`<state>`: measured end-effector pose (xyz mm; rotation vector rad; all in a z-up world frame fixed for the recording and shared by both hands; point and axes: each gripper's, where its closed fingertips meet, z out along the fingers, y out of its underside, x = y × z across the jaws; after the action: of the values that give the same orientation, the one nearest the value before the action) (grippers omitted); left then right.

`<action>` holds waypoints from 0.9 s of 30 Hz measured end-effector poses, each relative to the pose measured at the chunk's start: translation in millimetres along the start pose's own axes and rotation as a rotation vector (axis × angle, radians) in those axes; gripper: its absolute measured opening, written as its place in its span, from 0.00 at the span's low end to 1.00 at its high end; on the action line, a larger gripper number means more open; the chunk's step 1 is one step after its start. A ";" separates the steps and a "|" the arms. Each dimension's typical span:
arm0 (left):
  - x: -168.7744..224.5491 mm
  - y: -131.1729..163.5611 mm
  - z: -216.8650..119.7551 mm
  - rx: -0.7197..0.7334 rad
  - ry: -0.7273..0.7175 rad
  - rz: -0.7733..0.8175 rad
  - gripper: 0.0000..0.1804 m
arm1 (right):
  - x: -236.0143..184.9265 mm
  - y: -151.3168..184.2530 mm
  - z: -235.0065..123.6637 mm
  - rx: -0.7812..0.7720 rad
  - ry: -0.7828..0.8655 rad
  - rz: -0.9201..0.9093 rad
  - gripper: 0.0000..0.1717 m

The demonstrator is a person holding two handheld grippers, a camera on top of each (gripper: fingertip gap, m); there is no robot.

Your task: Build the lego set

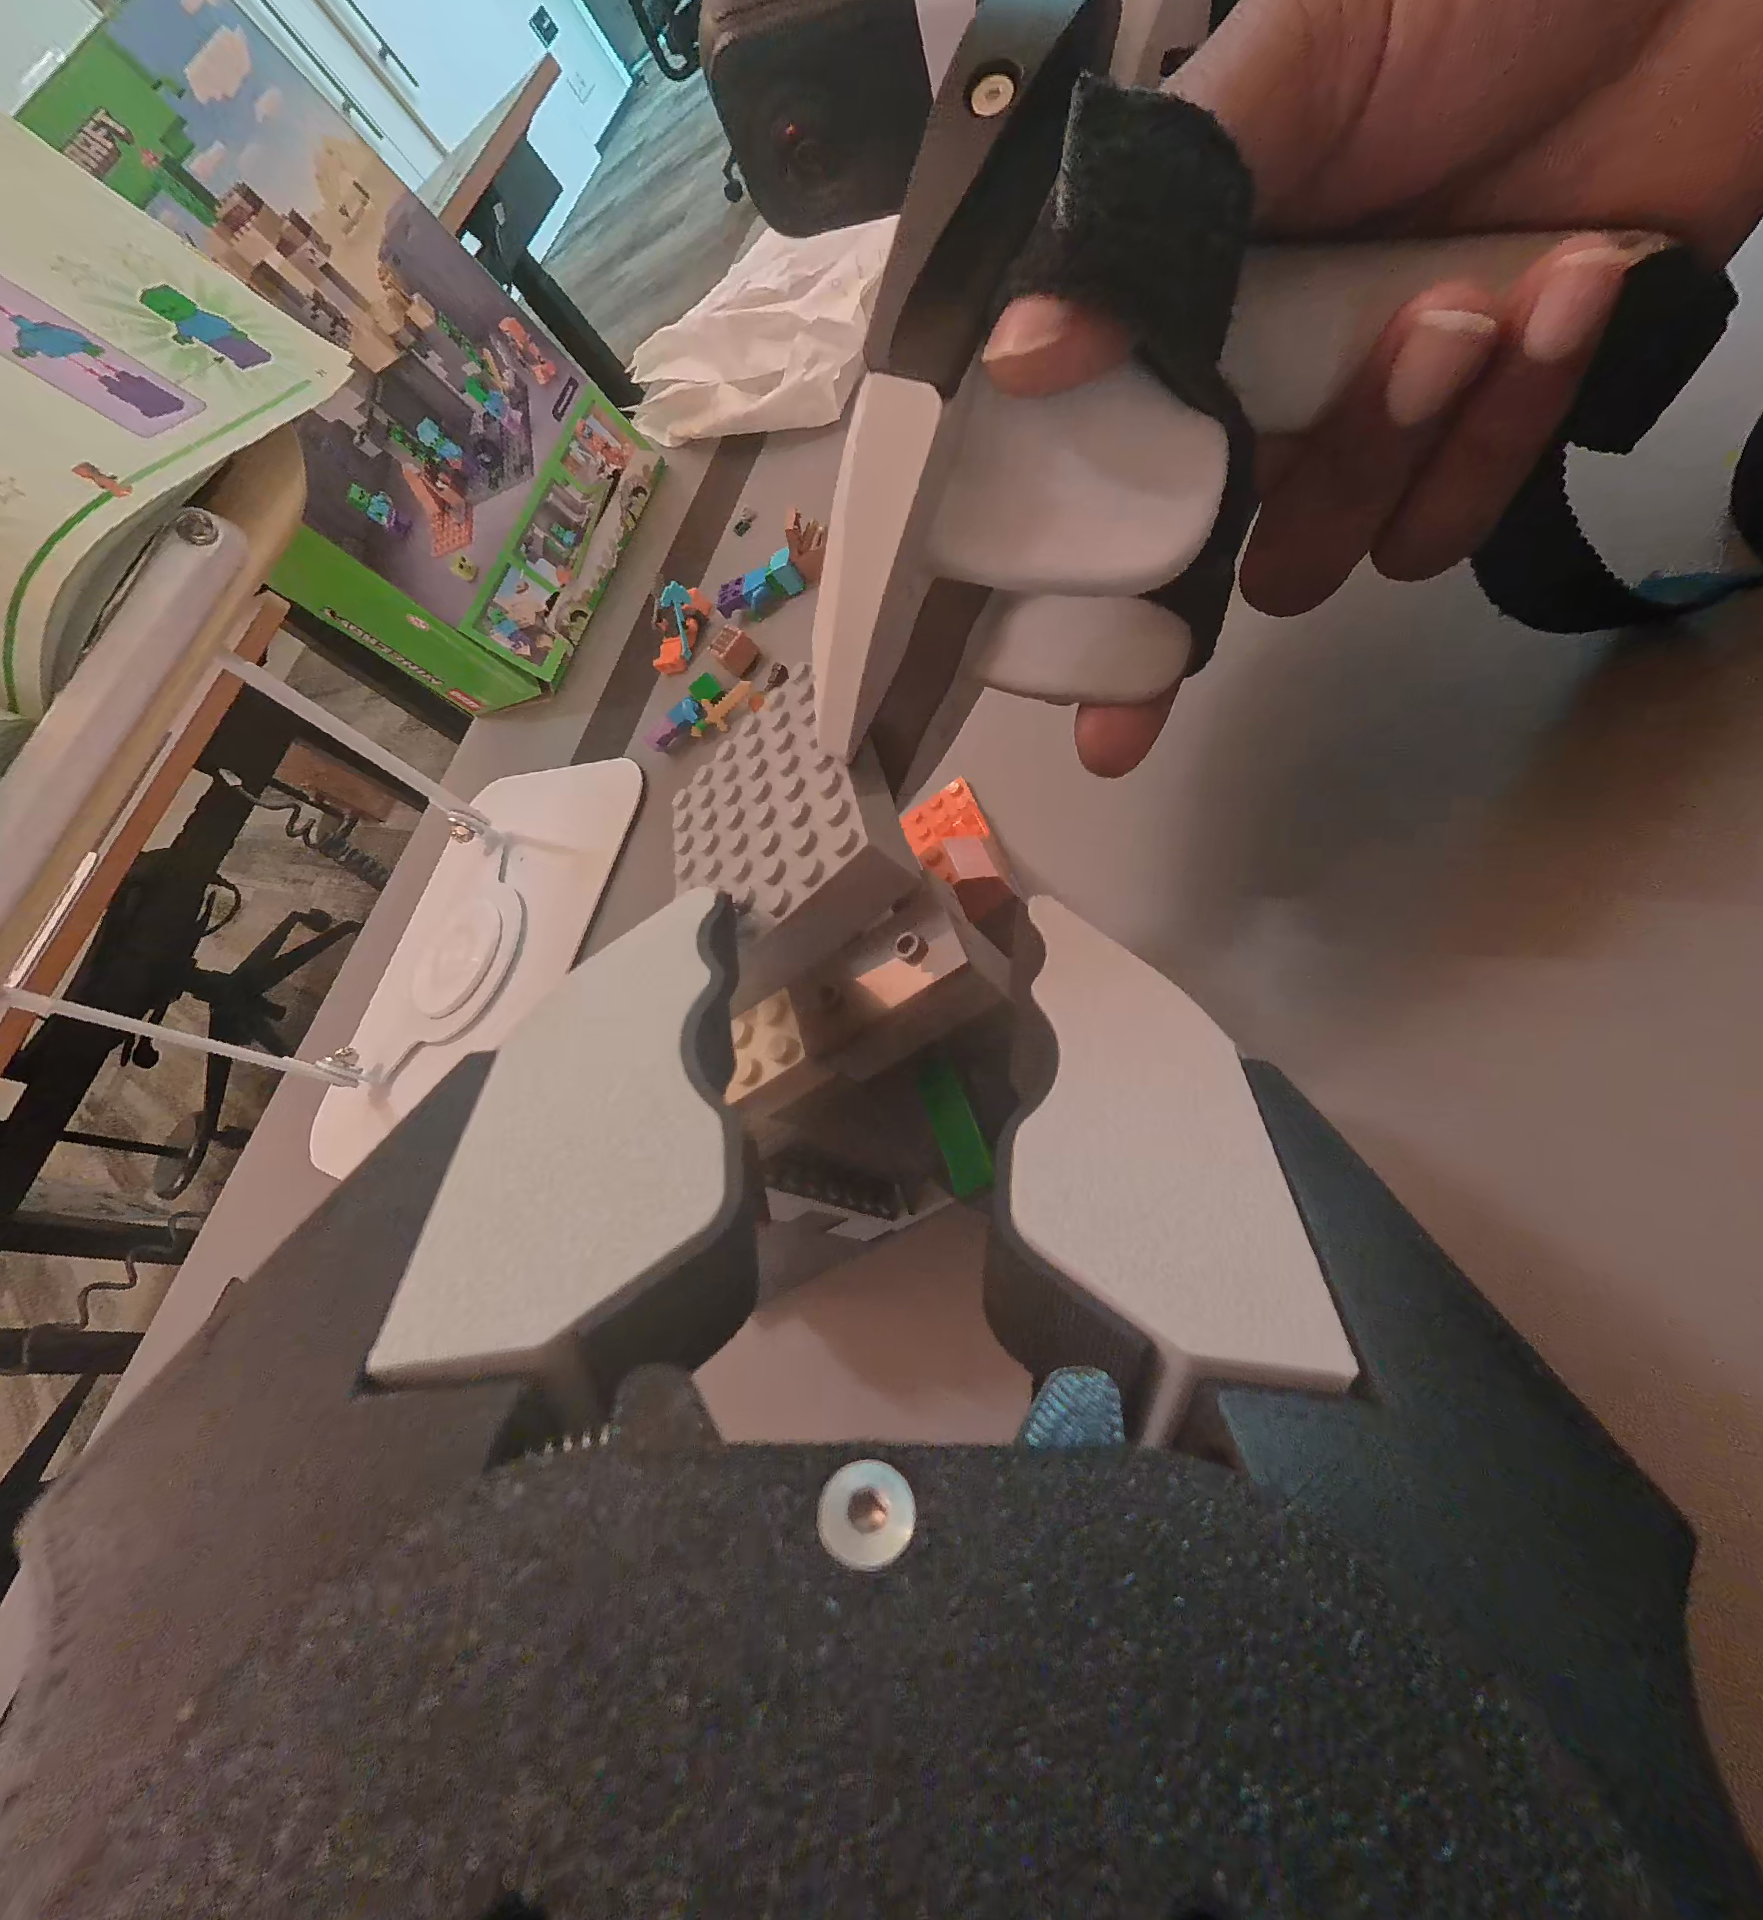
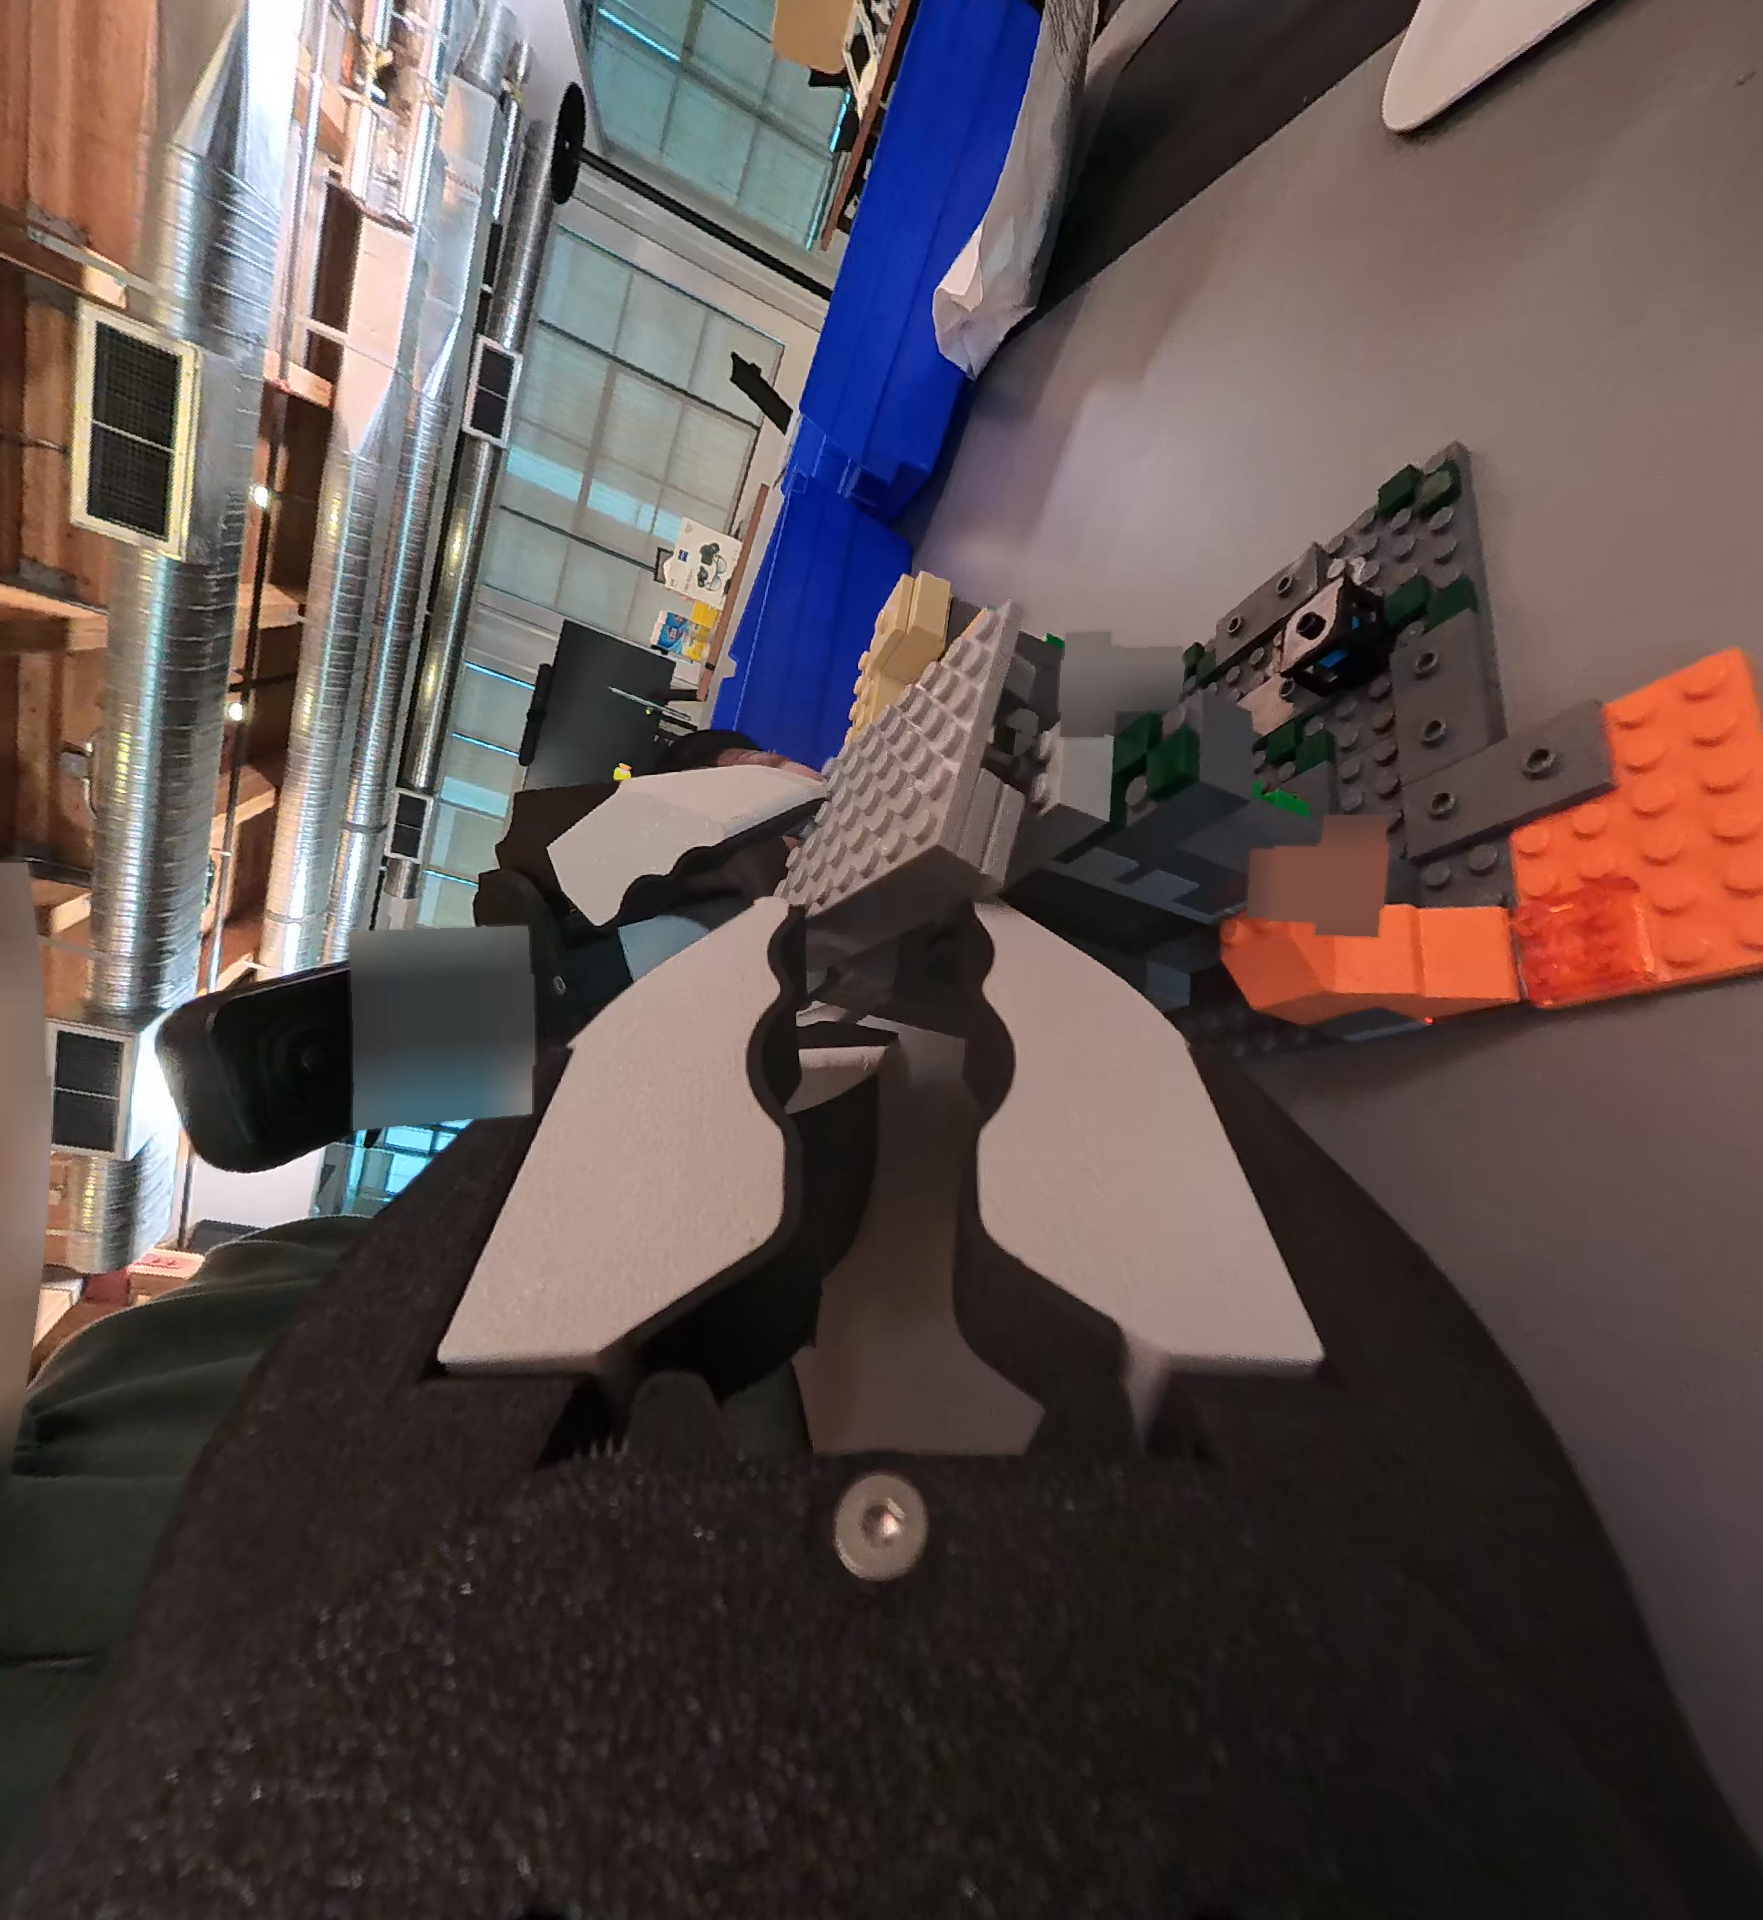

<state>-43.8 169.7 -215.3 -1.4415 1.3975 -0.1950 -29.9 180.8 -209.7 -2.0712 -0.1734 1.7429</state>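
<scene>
A brick build stands on the grey table. It has a light grey studded plate on top, a tan brick, a green piece and orange plates at its base. My left gripper is shut on the build's grey block body, one pad on each side. One of its fingers shows against the studded plate in the right wrist view. My right gripper is shut on the dark grey edge under that plate and also shows from above. The orange plates lie flat to the right.
A green toy set box, loose small bricks, a white stand base, an open booklet and crumpled white paper lie on the left. Blue bins stand beyond the table. A hand holds the right gripper. My two grippers' fingertips are within a few centimetres of each other.
</scene>
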 end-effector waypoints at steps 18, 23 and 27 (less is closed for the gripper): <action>-2.5 3.2 -0.1 -0.002 -0.002 -0.014 0.28 | -10.5 -3.9 -2.1 0.011 -0.079 0.030 0.07; -1.8 1.8 -0.2 0.001 -0.004 -0.008 0.28 | -6.7 -3.5 -3.5 0.024 -0.087 0.057 0.11; -1.8 1.9 -0.2 -0.002 -0.005 -0.006 0.28 | -6.6 -3.5 -3.0 0.030 -0.096 0.065 0.11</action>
<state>-45.7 171.5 -215.6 -1.4466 1.3893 -0.1936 -27.7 180.9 -201.9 -1.9939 -0.1085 1.8730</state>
